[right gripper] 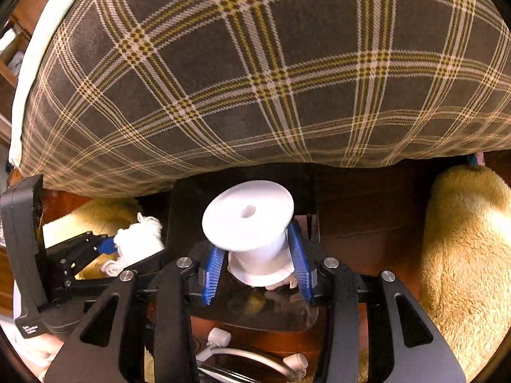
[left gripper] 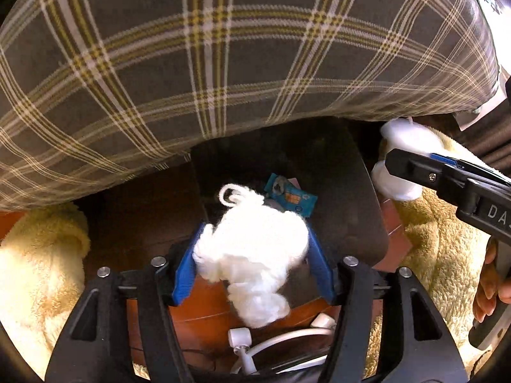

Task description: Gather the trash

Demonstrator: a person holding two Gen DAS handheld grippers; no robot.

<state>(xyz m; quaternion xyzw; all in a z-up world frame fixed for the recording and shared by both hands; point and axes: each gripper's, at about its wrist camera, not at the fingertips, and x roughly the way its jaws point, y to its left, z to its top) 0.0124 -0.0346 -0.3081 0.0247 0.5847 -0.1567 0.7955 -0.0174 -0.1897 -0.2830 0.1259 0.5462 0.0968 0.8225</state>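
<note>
The left tool [left gripper: 252, 252] is closed about a wad of white yarn [left gripper: 252, 255], its blue pads [left gripper: 186, 265] pressing the wad from both sides; a loose loop sticks out at the top and a tail of strands hangs below the pads. The right tool [right gripper: 258, 258] is closed on the narrow neck of a white plastic spool [right gripper: 249, 220], with the wide flange facing the camera.

Both tools hover over a dark bin [left gripper: 361, 210] that stands on the reddish floor [left gripper: 204, 306] at the foot of a plaid-covered bed [left gripper: 223, 63]. The yarn is directly over the bin's opening. From the left wrist view, the spool is off to the right, near the bin's right rim.

The yarn looks very light and soft. It compresses under the pads, and loose strands could snag on them when let go, so a grip across the bulk of the wad suits it best. The spool is probably light, stiff and smooth. Its neck between the flanges is the sound place to hold, since the flanges stop it from slipping out.

Inside the bin, a blue snack wrapper [left gripper: 292, 196] lies against the dark lining; little else is discernible there. Cream fleece bundles [left gripper: 41, 255] lie on the floor on both sides of the bin, and a white cable with plugs [left gripper: 242, 340] trails below the tools.
</note>
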